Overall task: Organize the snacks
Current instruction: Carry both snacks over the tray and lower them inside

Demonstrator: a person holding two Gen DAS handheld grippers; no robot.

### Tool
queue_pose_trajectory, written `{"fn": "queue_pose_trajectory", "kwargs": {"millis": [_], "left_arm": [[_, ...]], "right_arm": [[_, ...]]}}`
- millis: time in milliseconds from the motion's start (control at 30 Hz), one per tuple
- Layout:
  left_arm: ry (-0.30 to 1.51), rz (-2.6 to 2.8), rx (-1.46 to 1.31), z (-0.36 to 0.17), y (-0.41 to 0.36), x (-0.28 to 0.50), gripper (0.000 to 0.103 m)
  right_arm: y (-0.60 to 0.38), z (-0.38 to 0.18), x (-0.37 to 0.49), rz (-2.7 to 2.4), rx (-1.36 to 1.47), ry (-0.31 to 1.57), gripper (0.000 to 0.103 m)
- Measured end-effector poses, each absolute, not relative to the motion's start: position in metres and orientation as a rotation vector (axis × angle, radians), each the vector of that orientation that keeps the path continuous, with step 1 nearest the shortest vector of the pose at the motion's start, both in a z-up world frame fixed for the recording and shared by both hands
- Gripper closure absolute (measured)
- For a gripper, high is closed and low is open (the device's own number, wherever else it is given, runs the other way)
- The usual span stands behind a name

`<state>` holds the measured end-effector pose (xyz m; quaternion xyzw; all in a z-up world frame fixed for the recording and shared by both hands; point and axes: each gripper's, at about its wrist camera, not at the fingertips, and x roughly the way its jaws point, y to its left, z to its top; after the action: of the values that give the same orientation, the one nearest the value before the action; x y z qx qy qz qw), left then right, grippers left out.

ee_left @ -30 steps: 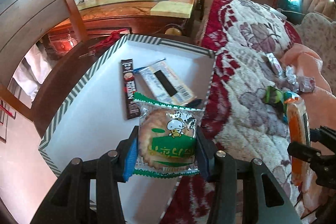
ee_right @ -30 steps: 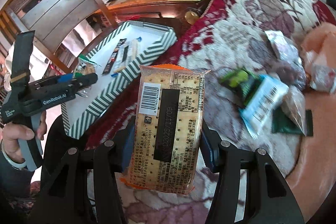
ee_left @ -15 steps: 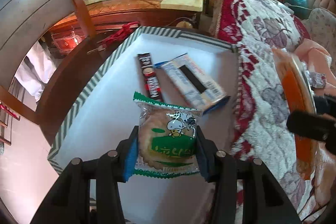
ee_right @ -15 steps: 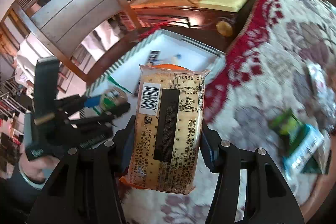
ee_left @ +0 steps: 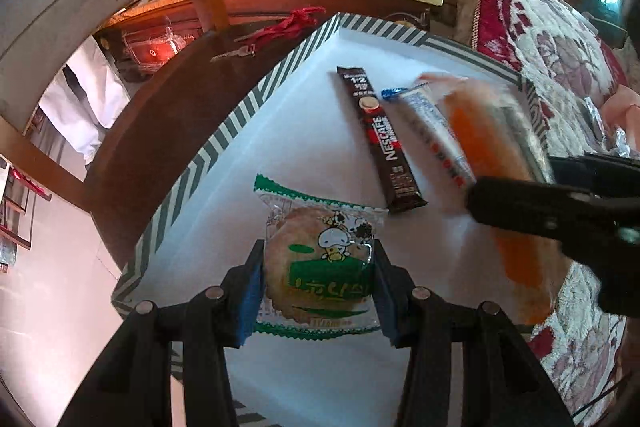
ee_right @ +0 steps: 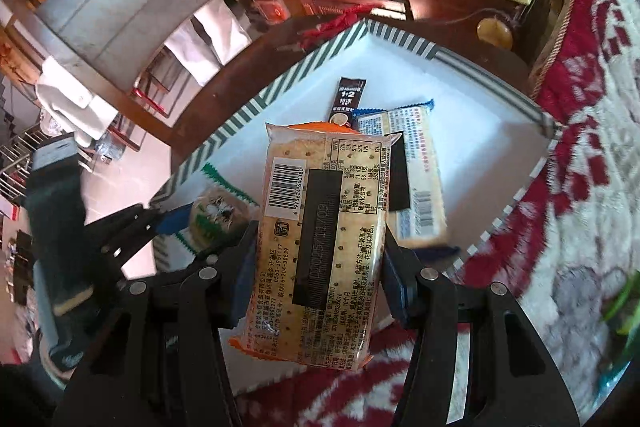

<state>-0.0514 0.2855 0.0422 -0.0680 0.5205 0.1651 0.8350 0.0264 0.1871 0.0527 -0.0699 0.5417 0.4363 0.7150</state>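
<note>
Right tongs (ee_right: pixel 320 267) clamp an orange cracker pack (ee_right: pixel 320 247), barcode side up, over the striped-rim white box (ee_right: pixel 304 63). In the box, a coffee stick (ee_right: pixel 347 99) and blue-edged cracker pack (ee_right: pixel 420 179) lie toward its far corner. Left tongs (ee_right: pixel 192 227) hold a round green-wrapped biscuit (ee_right: pixel 218 215) at the box's left edge.

Both wrist cameras look steeply down from close above, sharing the striped box (ee_left: pixel 224 143) (ee_right: pixel 256 107) interior.

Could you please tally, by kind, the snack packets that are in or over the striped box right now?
Cracker packets: 2 (orange-edged one held by the right gripper, blue-edged one lying in the box)
Round rice cracker packet: 1
Nescafe coffee stick: 1
Total: 4
</note>
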Motion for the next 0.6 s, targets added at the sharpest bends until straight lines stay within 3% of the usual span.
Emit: {"fn": "queue_pose_trajectory", "kwargs": {"millis": [300,467,600], "left_arm": [[1.12,0.353,-0.154,0.032,0.288,-0.047,0.052],[1.133,0.378,-0.161,0.03,0.291,-0.046,0.049],[1.131,0.403,-0.165,0.031,0.292,-0.049,0.035]], "right_arm": [[0.211,0.039,0.03,0.889,-0.23,1.19,0.05],[0.211,0.038,0.032,0.897,-0.13,1.227,0.048],[0.2,0.044,0.032,0.89,-0.089,1.225,0.048]]}}
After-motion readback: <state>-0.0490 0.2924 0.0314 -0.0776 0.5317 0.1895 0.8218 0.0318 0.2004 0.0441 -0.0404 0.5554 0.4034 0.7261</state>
